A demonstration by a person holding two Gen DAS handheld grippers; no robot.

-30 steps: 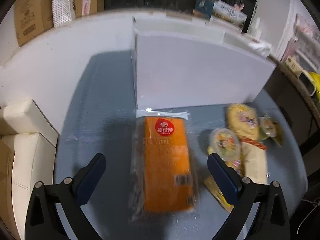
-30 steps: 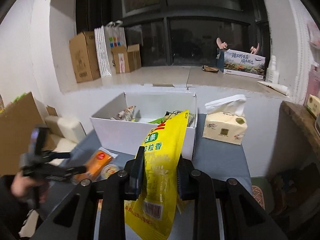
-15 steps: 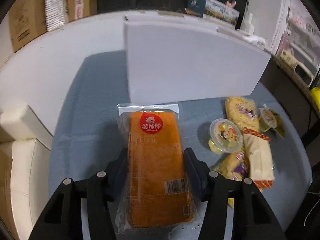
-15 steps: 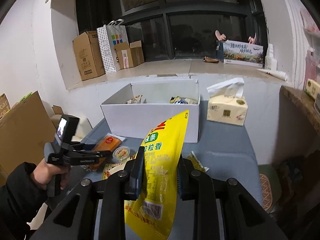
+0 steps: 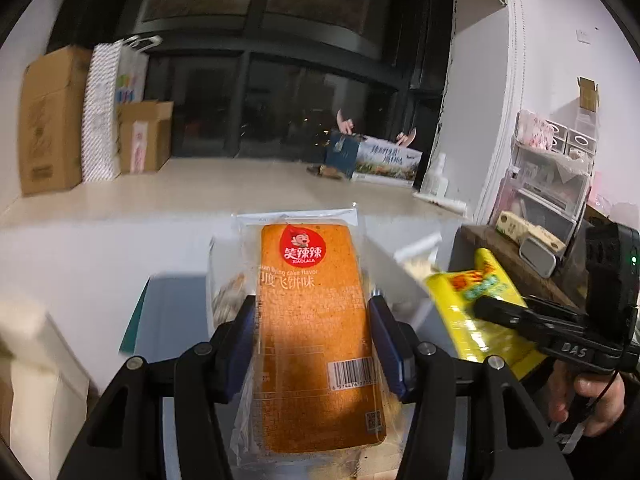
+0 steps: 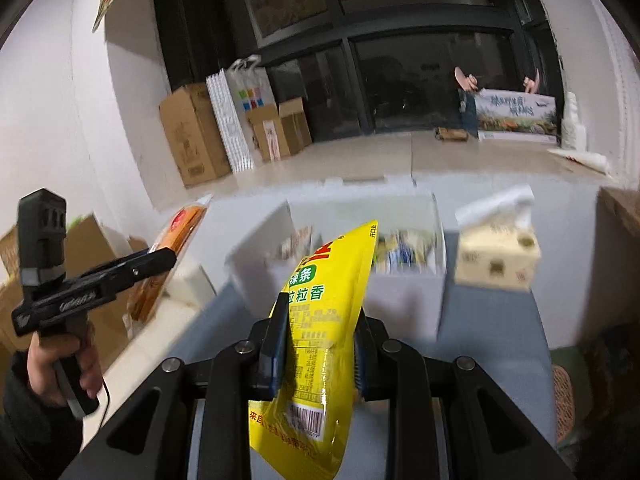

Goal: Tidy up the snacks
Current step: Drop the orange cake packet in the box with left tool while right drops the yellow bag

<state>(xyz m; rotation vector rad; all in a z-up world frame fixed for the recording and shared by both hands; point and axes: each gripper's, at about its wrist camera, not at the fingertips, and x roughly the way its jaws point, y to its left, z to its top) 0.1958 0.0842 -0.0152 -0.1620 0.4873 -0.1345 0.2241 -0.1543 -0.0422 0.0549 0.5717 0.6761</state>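
Left wrist: orange cake pack (image 5: 312,328) lengthwise, label end forward

Left gripper (image 5: 312,344): both fingers (image 5: 240,344) press the long sides of an orange snack pack (image 5: 316,332) in clear wrap, red round label at its far end, barcode near the right finger. The pack is held off the bench. Behind it, partly hidden and blurred, a white box (image 5: 396,276). To the right, the right gripper (image 5: 496,312) clamps a yellow bag (image 5: 476,312); a hand (image 5: 584,396) grips its handle. Far left on the ledge (image 5: 224,192): cardboard boxes (image 5: 52,120).
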